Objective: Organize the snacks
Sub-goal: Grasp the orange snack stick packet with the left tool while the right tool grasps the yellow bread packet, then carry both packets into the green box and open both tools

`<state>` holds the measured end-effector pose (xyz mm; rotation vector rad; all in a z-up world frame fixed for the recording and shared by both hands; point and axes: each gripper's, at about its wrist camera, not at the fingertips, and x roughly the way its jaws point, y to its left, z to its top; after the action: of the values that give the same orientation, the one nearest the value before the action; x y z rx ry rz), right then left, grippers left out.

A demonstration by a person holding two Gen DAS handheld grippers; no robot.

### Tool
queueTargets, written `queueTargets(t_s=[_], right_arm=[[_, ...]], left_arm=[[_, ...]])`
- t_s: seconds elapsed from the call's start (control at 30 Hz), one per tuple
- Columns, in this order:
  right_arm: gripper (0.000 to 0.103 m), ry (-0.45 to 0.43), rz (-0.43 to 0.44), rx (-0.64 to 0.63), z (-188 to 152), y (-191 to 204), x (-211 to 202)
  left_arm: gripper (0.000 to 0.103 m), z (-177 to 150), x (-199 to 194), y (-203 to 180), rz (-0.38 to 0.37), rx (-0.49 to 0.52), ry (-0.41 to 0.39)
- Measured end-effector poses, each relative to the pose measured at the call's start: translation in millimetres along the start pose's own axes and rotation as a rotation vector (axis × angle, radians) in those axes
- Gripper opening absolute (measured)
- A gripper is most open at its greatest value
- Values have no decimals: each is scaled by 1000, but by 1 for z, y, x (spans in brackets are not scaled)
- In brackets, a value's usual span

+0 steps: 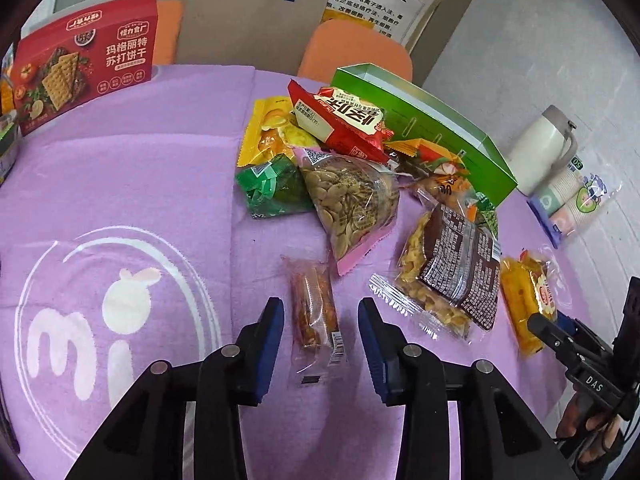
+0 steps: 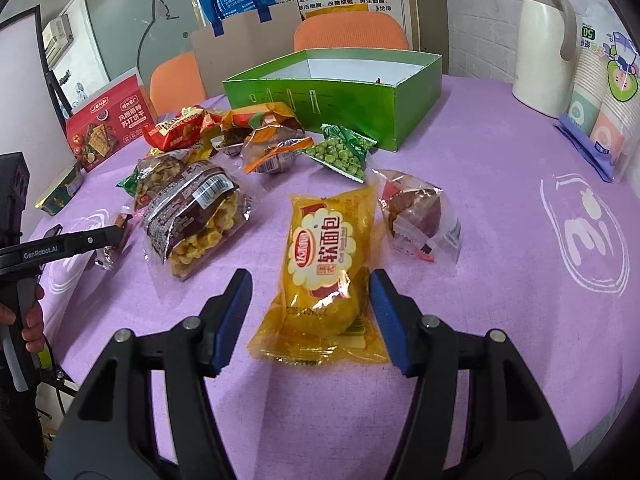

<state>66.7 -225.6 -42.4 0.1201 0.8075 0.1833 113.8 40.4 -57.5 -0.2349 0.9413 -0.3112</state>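
Both grippers open, fingers apart, nothing held. Left gripper (image 1: 320, 320) straddles the long snack bar (image 1: 314, 312) lying on the bench (image 1: 160, 184); right gripper (image 2: 310, 300) straddles the yellow bread pack (image 2: 324, 268) near the bench's near edge. Lower square, pinch each pack's middle, not crinkly film ends. Green box (image 2: 320, 100) sits toward the far edge, likely the drop target.

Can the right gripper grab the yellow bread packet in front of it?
Probably yes. The right gripper is open, its jaws standing on either side of the yellow plastic soft-bread packet lying flat on the purple tablecloth. Nothing lies on top of the packet or blocks the way.
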Motion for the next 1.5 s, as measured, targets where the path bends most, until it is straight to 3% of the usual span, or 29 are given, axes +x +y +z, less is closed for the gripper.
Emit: queueTargets(t_s=[0.07, 0.1, 0.13, 0.2, 0.3, 0.5, 0.77, 1.03, 1.3, 1.5], right_arm=[[62, 5, -12, -10, 2, 2, 4], [50, 11, -19, -17, 1, 3, 7], [49, 11, -13, -17, 0, 3, 8], [45, 4, -5, -14, -1, 5, 4], [41, -16, 30, -16, 2, 7, -6], [41, -88, 85, -9, 21, 8, -29], [41, -175, 121, 2, 73, -1, -37], [41, -203, 55, 5, 129, -28, -13], [41, -161, 30, 25, 166, -56, 34], [41, -95, 21, 7, 184, -66, 71]], left_arm=[[46, 0, 0, 1, -18, -17, -6], [46, 1, 1, 1, -16, -19, -11], [45, 1, 1, 0, -10, -8, -11], [21, 0, 4, -4, -2, 13, 13], [20, -1, 0, -5, -24, 9, 17], [20, 8, -38, -16, -64, 30, -70], [20, 68, -67, -78, -172, 195, -166], [20, 134, -22, -121, -206, 246, -134], [20, 192, 43, -147, -224, 232, -73], [21, 212, 97, -164, -209, 248, -14]])
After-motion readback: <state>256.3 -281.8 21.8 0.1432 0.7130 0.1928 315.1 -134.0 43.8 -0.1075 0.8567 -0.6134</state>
